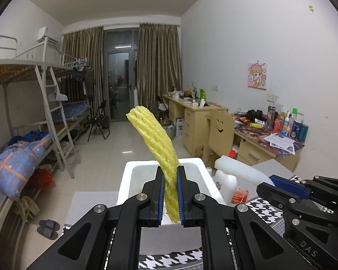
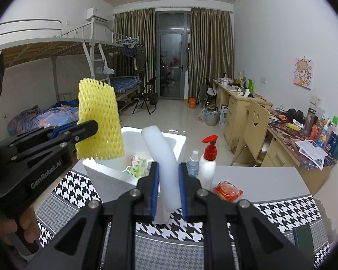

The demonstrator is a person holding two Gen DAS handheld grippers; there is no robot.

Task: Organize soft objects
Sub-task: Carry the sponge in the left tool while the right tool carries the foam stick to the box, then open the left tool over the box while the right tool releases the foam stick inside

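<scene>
I have both tools loaded and raised over the work surface, so I judge this to be the carry-and-drop stage of sorting the soft items. My left gripper point(image 1: 170, 196) is pinching a yellow foam net sleeve point(image 1: 156, 142), flattened between the blue pads so that it stands up and leans away over the open white polystyrene box point(image 1: 126, 175). My right gripper point(image 2: 168, 192) is clamped on a white foam strip point(image 2: 161, 150) that curves up and to the left, its lower end hanging just below the fingertips, in front of the box's near wall. The box sits on the black-and-white houndstooth cloth point(image 2: 279, 209) covering the table. From the right wrist view I can see it already holds something: a small pale packet with green and pink print point(image 2: 136, 163) lies inside, though I cannot make out what it is. Just beside the box on the right stand a small clear spray bottle point(image 2: 193, 162) and a white pump bottle with a red head point(image 2: 209, 162), and a red-orange wrapped packet point(image 2: 227, 190) lies near them on the table. Next, I think each piece should be brought over the box opening, lowered inside and released, one tool at a time so they do not collide. Both pieces are springy and light, so I would expect them to catch on the pads or rebound off the rim.
</scene>
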